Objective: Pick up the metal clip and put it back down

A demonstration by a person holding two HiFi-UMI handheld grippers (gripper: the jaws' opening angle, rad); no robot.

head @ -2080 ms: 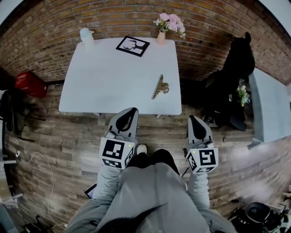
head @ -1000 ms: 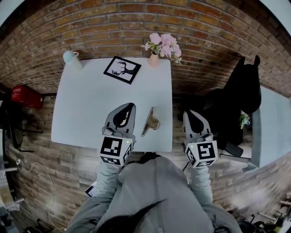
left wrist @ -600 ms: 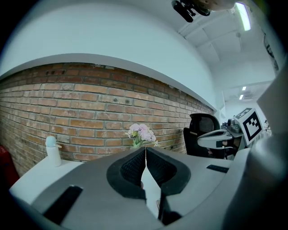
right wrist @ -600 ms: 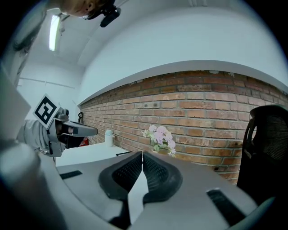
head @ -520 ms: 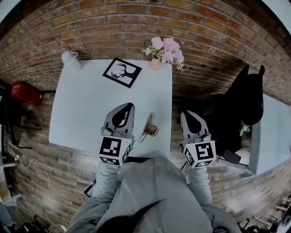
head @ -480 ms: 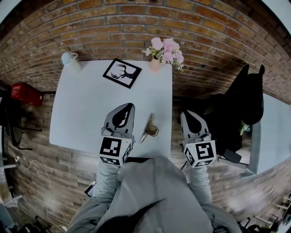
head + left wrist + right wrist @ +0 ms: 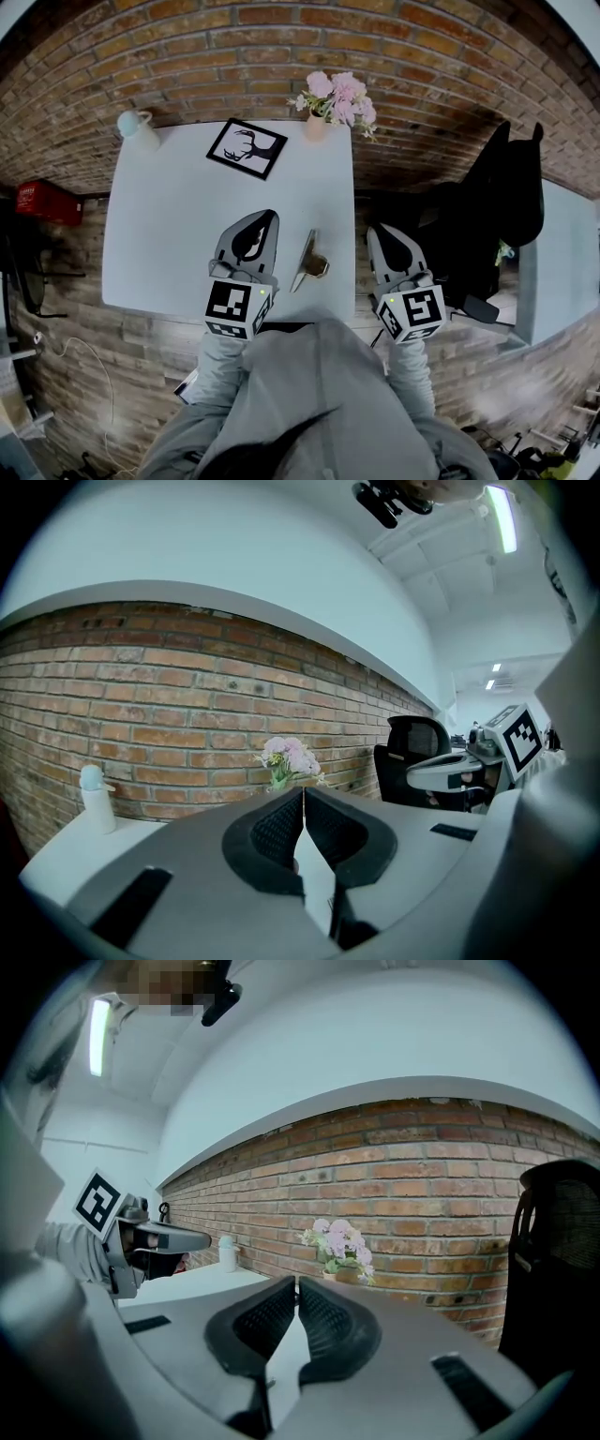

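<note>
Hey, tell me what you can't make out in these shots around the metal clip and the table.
- Metal clip: shows only in the head view and small, so how it rests is unclear. Neither gripper view shows it, because each gripper's own body blocks the table below.
- Table: in the head view, part of its near edge is covered by the torso and the left gripper.
- Red box: in the head view, any lettering is too small to read.

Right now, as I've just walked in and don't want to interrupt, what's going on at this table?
A person is at the white table with a gripper in each hand. The metal clip lies on the table, untouched. The left gripper hovers just left of it, shut and empty; the right gripper is off the table's right edge, also shut and empty.
</note>
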